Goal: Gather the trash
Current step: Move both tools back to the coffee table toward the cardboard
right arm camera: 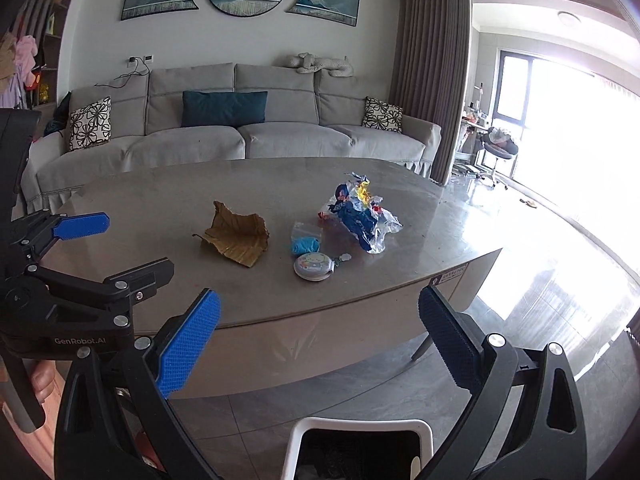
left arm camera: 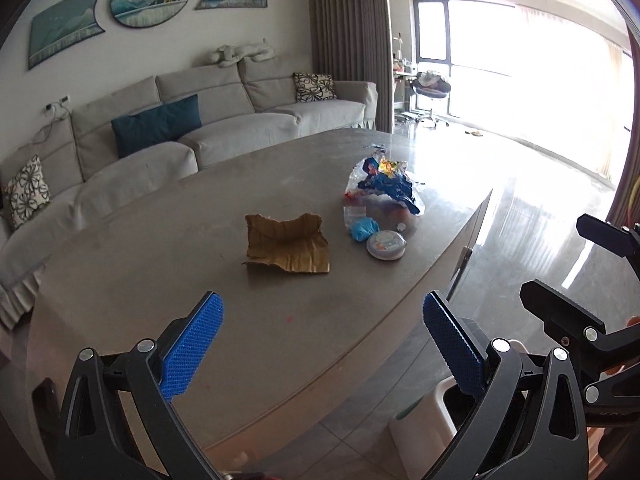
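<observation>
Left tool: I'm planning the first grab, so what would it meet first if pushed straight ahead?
Probably the crumpled brown paper on the table; the left tool is open and aimed about there. Depth is uncertain.

Daylight blows out the window [left arm camera: 520,68], glaring on floor [right arm camera: 540,248]; fisheye edges bend.

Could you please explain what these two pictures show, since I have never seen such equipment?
A person holds two hand-held clamps; each carries a camera looking along its own blue-padded fingers. One picture comes from the left gripper, the other from the right gripper. Both are open and hold nothing. On the oval grey table lie a crumpled brown paper piece, a crumpled blue and clear plastic wrapper, a small blue wad in a clear bag and a round pale tin. A white bin stands on the floor below.
</observation>
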`<state>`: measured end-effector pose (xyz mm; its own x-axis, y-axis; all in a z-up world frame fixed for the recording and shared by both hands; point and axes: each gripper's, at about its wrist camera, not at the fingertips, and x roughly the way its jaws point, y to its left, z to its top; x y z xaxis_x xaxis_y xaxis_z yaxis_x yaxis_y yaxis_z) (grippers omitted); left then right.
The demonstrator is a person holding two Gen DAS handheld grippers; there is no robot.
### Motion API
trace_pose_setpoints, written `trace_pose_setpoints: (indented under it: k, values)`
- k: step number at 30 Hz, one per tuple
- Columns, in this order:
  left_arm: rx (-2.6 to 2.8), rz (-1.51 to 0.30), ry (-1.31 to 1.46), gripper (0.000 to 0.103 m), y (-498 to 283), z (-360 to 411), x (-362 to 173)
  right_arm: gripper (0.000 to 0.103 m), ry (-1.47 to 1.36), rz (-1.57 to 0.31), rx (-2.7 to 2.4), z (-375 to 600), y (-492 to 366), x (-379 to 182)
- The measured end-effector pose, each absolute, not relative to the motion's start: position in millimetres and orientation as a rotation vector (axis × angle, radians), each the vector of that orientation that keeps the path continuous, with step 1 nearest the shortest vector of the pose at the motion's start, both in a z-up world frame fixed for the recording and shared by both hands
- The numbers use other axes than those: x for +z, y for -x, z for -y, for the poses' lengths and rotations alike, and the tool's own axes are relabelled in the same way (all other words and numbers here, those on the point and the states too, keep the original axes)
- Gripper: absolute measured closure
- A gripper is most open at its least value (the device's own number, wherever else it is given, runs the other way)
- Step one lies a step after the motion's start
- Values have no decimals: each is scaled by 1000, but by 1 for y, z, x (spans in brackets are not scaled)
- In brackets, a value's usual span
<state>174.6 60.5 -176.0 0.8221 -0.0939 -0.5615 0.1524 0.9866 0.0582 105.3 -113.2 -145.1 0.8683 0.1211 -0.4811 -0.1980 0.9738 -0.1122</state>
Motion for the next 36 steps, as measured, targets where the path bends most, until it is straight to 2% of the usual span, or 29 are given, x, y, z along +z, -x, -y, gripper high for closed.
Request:
trace_pose_setpoints:
  k: [17,29,36]
  values:
    - [2,-547,-54,3,-218,-132,-162,5,226,-405,259,47,-151,-118]
    - [-8,-601,-80,3,-281,-127,-201,5,260,-456,241,40,-206,-145]
    - [-29,-701,-26,3,-317,-122,-240,5,263,-487,238,46,-232,-162]
